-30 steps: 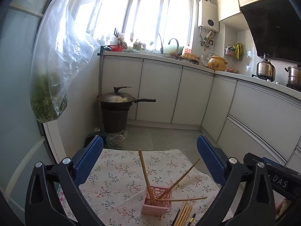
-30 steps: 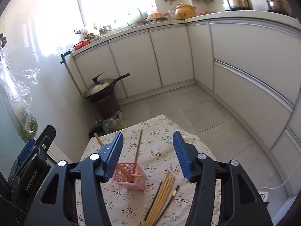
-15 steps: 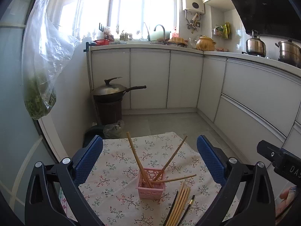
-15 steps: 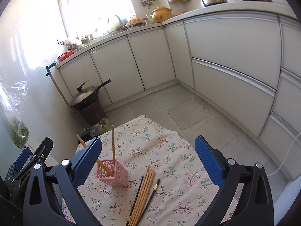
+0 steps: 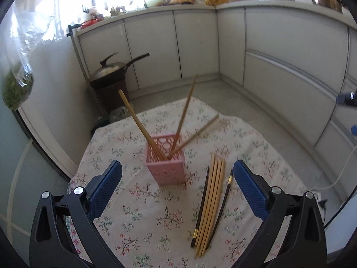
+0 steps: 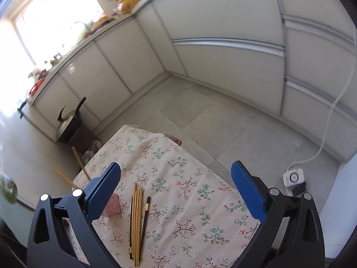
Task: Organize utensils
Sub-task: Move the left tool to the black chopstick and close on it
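A pink lattice holder [image 5: 166,162] stands on the floral tablecloth [image 5: 142,205] with three wooden chopsticks [image 5: 139,122] leaning out of it. To its right lie several loose chopsticks [image 5: 210,203], wooden ones flanked by two dark ones. My left gripper [image 5: 177,189] hangs open above the cloth, the holder and the loose bundle between its blue pads. In the right wrist view the loose chopsticks [image 6: 136,221] lie just right of the left pad, and the holder [image 6: 112,207] is mostly hidden behind it. My right gripper [image 6: 176,189] is open wide with nothing between its fingers.
A lidded wok [image 5: 113,70] sits on a dark stand beyond the table's far left corner. White cabinets [image 5: 279,67] run along the back and right. A bag of greens [image 5: 16,84] hangs at the left. A power strip with a cable [image 6: 293,176] lies on the floor.
Both grippers have dropped toward the table and rolled; the holder and loose chopsticks look larger. The right gripper's jaws have spread from partly apart to wide.
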### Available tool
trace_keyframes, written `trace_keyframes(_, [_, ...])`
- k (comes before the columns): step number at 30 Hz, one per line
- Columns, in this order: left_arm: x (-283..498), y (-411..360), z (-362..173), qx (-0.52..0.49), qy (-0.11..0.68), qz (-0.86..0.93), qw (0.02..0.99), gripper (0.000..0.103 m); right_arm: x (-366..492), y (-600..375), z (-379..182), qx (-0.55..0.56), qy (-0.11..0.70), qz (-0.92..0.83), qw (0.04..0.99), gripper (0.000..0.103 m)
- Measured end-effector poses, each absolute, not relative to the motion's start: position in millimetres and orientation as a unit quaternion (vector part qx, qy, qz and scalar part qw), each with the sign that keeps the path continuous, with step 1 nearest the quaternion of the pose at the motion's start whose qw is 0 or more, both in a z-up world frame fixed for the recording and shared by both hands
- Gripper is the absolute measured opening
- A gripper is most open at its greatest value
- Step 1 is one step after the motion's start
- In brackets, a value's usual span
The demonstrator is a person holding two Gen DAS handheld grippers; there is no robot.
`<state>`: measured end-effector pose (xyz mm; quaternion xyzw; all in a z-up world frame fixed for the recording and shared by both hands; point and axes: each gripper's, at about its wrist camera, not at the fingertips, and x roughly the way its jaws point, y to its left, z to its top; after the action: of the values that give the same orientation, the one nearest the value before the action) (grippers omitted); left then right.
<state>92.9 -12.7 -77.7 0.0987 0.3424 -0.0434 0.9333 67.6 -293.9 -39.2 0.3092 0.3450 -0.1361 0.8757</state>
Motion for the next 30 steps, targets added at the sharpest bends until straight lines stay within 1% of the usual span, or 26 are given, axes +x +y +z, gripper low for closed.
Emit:
trace_keyframes(4, [89.9, -37.0, -100.3, 0.130, 0.369, -0.071, 0.918, 0.096, 63.6, -317.0, -48.2, 0.360, 0.357, -0.137, 0.851, 0.096])
trace_keyframes(6, [86.4, -47.4, -108.1, 0.137, 0.378, -0.086, 0.912, 0.096, 60.6, -324.1, -51.1, 0.369, 0.361, -0.138, 0.845, 0.096])
trace_keyframes(10, [85.9, -70.8, -133.9, 0.132, 0.426, -0.138, 0.884, 0.096, 52.1, -337.9, -55.1, 0.373, 0.366, -0.157, 0.838, 0.096])
trace_keyframes(15, [88.6, -101.1, -165.2, 0.149, 0.467, -0.176, 0.854, 0.096, 43.3, -363.5, -64.6, 0.410, 0.370, -0.167, 0.817, 0.096])
trace_keyframes(20, [117.4, -120.1, -183.4, 0.139, 0.505, -0.221, 0.823, 0.096, 41.5, -379.4, -76.1, 0.436, 0.383, -0.164, 0.797, 0.096])
trace_keyframes(26, [179.3, -134.6, -203.2, 0.139, 0.563, -0.224, 0.783, 0.094, 43.8, -387.5, -86.7, 0.472, 0.390, -0.151, 0.776, 0.096])
trace_keyframes(28, [199.3, -136.7, -213.6, 0.124, 0.596, -0.221, 0.762, 0.093, 45.9, -387.4, -86.9, 0.476, 0.390, -0.144, 0.775, 0.096])
trace_keyframes(30, [213.1, -138.7, -217.9, 0.106, 0.609, -0.224, 0.753, 0.093, 48.9, -386.4, -87.7, 0.473, 0.393, -0.141, 0.776, 0.096])
